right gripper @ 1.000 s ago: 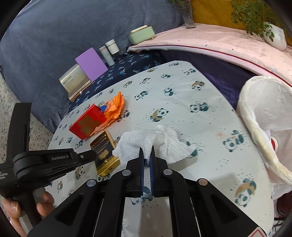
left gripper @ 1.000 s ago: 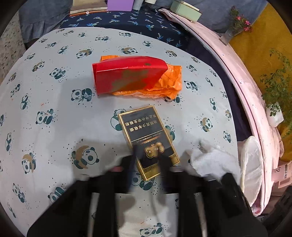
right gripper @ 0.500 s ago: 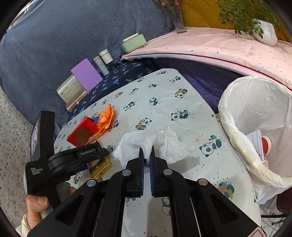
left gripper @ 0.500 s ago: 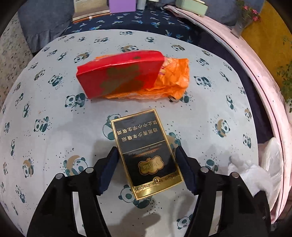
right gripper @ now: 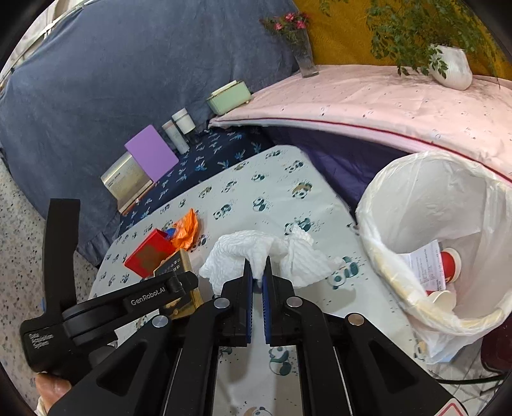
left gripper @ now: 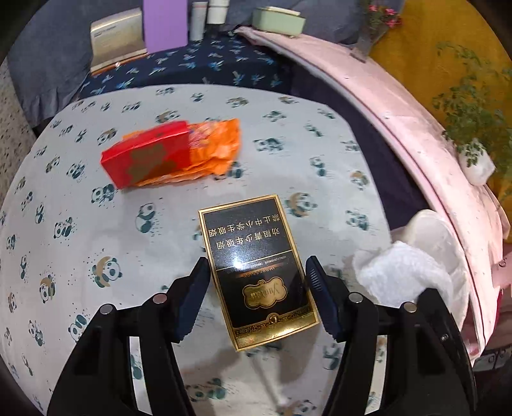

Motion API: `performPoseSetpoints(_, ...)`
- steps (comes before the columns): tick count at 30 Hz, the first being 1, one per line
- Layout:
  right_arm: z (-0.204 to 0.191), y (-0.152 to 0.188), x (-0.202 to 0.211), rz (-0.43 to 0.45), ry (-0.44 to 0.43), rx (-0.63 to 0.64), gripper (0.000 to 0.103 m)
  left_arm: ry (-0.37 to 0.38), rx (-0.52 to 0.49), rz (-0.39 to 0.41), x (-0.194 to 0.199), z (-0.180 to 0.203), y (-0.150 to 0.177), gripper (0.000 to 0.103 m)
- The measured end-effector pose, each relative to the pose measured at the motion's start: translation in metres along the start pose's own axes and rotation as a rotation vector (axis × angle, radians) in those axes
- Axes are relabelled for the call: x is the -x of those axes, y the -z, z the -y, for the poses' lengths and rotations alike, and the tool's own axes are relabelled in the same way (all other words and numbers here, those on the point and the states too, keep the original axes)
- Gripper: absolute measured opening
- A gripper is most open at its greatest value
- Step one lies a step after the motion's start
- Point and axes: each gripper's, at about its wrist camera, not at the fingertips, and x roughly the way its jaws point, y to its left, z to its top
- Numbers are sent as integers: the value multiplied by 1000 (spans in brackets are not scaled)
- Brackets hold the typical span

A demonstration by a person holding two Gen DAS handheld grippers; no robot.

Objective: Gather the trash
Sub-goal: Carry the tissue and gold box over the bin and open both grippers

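My left gripper (left gripper: 257, 288) is open, its fingers on either side of a black and gold cigarette box (left gripper: 256, 262) on the panda-print table; the pads stand just off its edges. Beyond it lie a red box (left gripper: 147, 156) and an orange wrapper (left gripper: 214, 150). My right gripper (right gripper: 257, 268) is shut on a crumpled white tissue (right gripper: 256, 252) and holds it above the table, left of a white-lined trash bin (right gripper: 441, 243). The tissue also shows in the left wrist view (left gripper: 400, 275). The left gripper's body (right gripper: 105, 307) shows in the right wrist view.
The bin holds a receipt, a red cup and a paper cup (right gripper: 444, 262). Behind the table, a dark blue cloth carries a purple box (left gripper: 164, 24), a book, bottles and a green case (left gripper: 278, 20). A pink-covered ledge (right gripper: 368, 99) holds a vase and a potted plant.
My left gripper opened and closed in around the black and gold box. My right gripper rose with the tissue and swung toward the bin, which now fills more of its view.
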Motion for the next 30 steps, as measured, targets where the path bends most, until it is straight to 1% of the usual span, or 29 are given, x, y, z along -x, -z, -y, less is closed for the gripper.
performPoseSetpoints(6, 25, -10, 26, 60, 30, -34, 6, 48, -84, 26, 16, 45, 5, 58)
performPoseSetpoints(12, 65, -17, 54, 120, 76, -96, 6, 104, -187, 28, 23, 98, 15, 58)
performPoseSetpoints(20, 122, -19, 84, 183, 150, -186, 6, 175, -337, 8, 19, 165, 32, 57)
performPoseSetpoints(25, 153, -22, 99, 211, 190, -231, 6, 233, -443, -3, 12, 205, 41, 57)
performPoseSetpoints(29, 168, -24, 102, 219, 208, -245, 6, 270, -457, -9, 5, 224, 44, 58)
performPoseSetpoints(30, 170, -24, 101, 218, 209, -247, 6, 275, -455, -19, 2, 228, 43, 64)
